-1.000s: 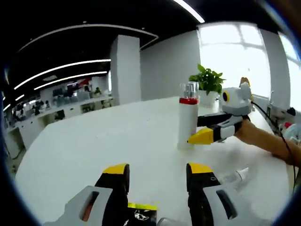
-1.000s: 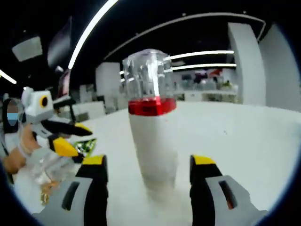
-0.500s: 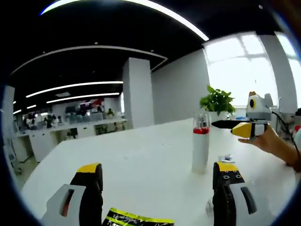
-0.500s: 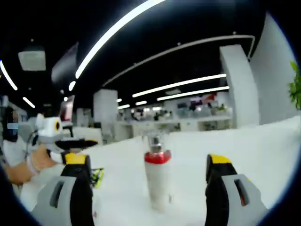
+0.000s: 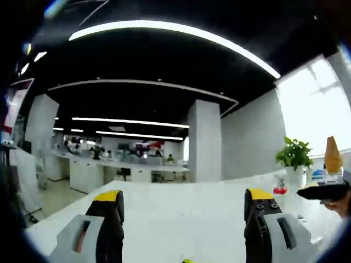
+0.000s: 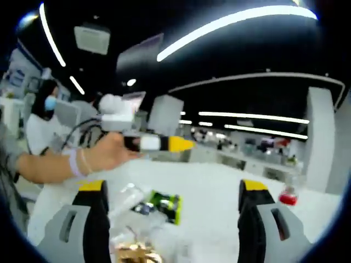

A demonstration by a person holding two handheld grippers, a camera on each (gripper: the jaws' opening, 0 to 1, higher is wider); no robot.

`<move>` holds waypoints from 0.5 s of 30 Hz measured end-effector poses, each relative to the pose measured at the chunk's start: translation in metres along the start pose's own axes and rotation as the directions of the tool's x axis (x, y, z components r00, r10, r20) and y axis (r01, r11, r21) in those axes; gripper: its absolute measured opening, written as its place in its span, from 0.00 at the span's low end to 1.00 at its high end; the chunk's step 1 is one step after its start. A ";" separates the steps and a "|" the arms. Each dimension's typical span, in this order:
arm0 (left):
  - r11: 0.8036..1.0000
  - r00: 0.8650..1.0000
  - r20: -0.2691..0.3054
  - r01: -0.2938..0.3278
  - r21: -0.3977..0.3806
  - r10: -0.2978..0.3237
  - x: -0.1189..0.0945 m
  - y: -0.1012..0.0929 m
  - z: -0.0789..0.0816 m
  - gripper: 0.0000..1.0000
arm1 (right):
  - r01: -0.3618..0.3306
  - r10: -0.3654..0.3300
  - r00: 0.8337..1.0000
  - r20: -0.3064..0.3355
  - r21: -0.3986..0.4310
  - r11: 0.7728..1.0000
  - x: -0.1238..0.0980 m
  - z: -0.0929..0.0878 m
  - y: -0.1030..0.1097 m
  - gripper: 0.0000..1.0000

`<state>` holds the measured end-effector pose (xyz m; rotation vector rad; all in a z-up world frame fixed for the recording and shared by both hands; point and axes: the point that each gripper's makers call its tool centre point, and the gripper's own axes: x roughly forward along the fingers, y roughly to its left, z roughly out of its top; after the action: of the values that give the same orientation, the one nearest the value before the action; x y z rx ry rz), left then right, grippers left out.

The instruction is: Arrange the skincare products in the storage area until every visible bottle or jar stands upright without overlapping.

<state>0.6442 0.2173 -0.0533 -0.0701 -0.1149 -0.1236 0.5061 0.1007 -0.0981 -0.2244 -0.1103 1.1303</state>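
White surface (image 5: 181,219) carries the red-collared bottle (image 6: 288,196), upright and well apart from my left tongs (image 5: 184,211) and right tongs (image 6: 173,200), both wide open and empty. Clutter (image 6: 148,211) lies near (risk: blind reach topples it).

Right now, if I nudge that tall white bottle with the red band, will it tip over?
Probably, if pushed high. The bottle stands upright on the white table and earlier close-ups showed it tall and narrow, so likely tippy. Its clear cap looks smooth, maybe slippery. A low grip with the right hand-held gripper seems safer.
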 end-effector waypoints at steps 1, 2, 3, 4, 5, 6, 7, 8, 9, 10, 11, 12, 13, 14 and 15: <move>0.999 1.000 -0.008 -0.030 0.025 0.030 0.001 0.009 -0.002 0.93 | -0.020 0.020 1.000 -0.011 0.008 1.000 0.003 -0.002 0.007 1.00; 0.997 0.998 -0.008 -0.055 0.046 0.055 0.002 0.015 -0.005 0.93 | -0.111 0.113 0.990 -0.080 0.021 0.994 0.018 -0.015 0.041 1.00; 0.996 0.997 -0.016 -0.072 0.055 0.073 0.003 0.022 -0.008 0.93 | -0.128 0.130 0.986 -0.104 0.019 0.992 0.027 -0.020 0.049 1.00; 0.996 0.997 -0.021 -0.077 0.054 0.079 0.004 0.025 -0.011 0.93 | -0.142 0.143 0.981 -0.132 0.018 0.990 0.035 -0.025 0.058 1.00; 0.995 0.996 -0.028 -0.084 0.053 0.086 0.005 0.030 -0.014 0.93 | -0.156 0.156 0.971 -0.182 0.019 0.988 0.041 -0.034 0.067 1.00; 0.994 0.995 -0.034 -0.091 0.053 0.093 0.005 0.033 -0.016 0.93 | -0.158 0.160 0.966 -0.203 0.027 0.987 0.047 -0.037 0.070 1.00; 0.993 0.994 -0.039 -0.099 0.058 0.101 0.005 0.037 -0.017 0.93 | -0.144 0.148 0.963 -0.225 0.033 0.989 0.052 -0.040 0.070 0.99; 0.993 0.993 -0.043 -0.103 0.065 0.106 0.004 0.039 -0.018 0.93 | -0.140 0.144 0.956 -0.255 0.036 0.990 0.055 -0.044 0.069 0.98; 0.991 0.993 -0.049 -0.108 0.075 0.112 0.004 0.042 -0.020 0.93 | -0.134 0.142 0.949 -0.282 0.046 0.990 0.062 -0.048 0.066 0.95; 0.991 0.992 -0.054 -0.111 0.080 0.115 0.005 0.045 -0.020 0.93 | -0.126 0.135 0.943 -0.304 0.050 0.991 0.066 -0.052 0.062 0.93; 0.990 0.991 -0.058 -0.113 0.081 0.118 0.005 0.048 -0.021 0.93 | -0.119 0.129 0.924 -0.361 0.052 0.992 0.071 -0.059 0.056 0.92; 0.990 0.991 -0.065 -0.114 0.078 0.119 0.003 0.049 -0.022 0.93 | -0.123 0.134 0.912 -0.388 0.054 0.991 0.077 -0.063 0.052 0.91; 0.992 0.991 -0.073 -0.109 0.070 0.114 0.002 0.050 -0.022 0.94 | -0.121 0.137 0.901 -0.411 0.064 0.991 0.080 -0.065 0.049 0.90; 0.993 0.992 -0.074 -0.101 0.063 0.105 0.001 0.050 -0.021 0.95 | -0.111 0.138 0.889 -0.437 0.088 0.990 0.086 -0.068 0.045 0.89; 0.994 0.993 -0.072 -0.095 0.058 0.099 0.000 0.050 -0.020 0.95 | -0.107 0.144 0.882 -0.449 0.106 0.989 0.091 -0.069 0.041 0.86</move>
<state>0.6525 0.2655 -0.0758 -0.0170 -0.0398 -0.0262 0.5220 0.1917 -0.1770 -0.4268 0.3733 1.1803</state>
